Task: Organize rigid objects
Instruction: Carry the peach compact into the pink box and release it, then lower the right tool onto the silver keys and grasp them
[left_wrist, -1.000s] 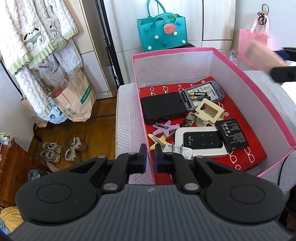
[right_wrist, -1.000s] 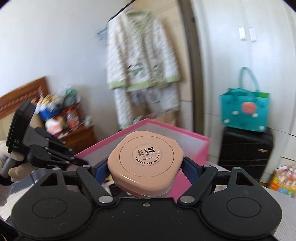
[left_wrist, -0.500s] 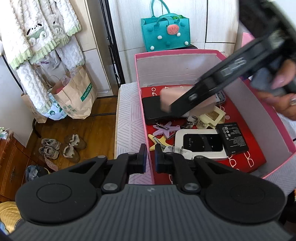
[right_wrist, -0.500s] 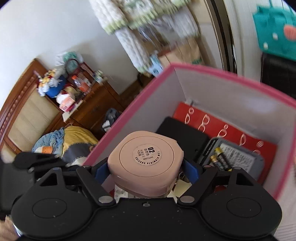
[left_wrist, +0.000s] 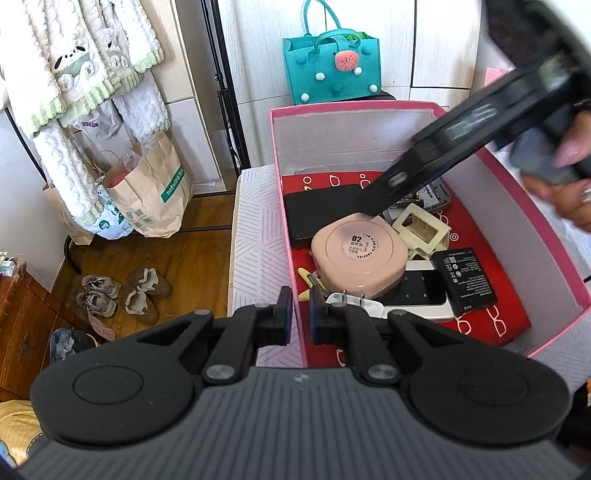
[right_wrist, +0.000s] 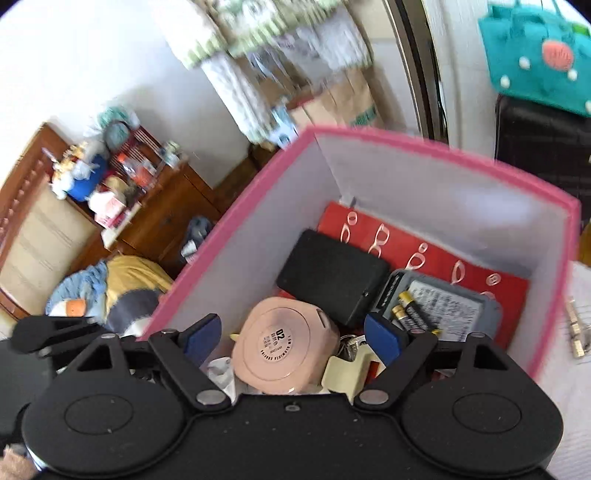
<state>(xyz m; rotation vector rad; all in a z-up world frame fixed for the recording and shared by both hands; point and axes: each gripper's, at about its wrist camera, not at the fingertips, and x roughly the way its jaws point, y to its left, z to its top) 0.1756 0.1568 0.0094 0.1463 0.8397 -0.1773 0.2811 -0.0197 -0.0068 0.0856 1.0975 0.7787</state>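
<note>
Left wrist view
Left gripper (left_wrist: 298, 315): seen at lower centre, fingers closed together with nothing between them, over the near rim of the pink box (left_wrist: 284, 236).
Pink compact (left_wrist: 360, 254): laid in the box at centre frame, on a white router (left_wrist: 417, 299) and beside a black case (left_wrist: 321, 210).

Right wrist view
Right gripper (right_wrist: 293, 334): jaws spread wide, just opened further; pads clear of the pink compact (right_wrist: 284, 347), which lies below them at lower centre inside the pink box (right_wrist: 236, 229).
</note>
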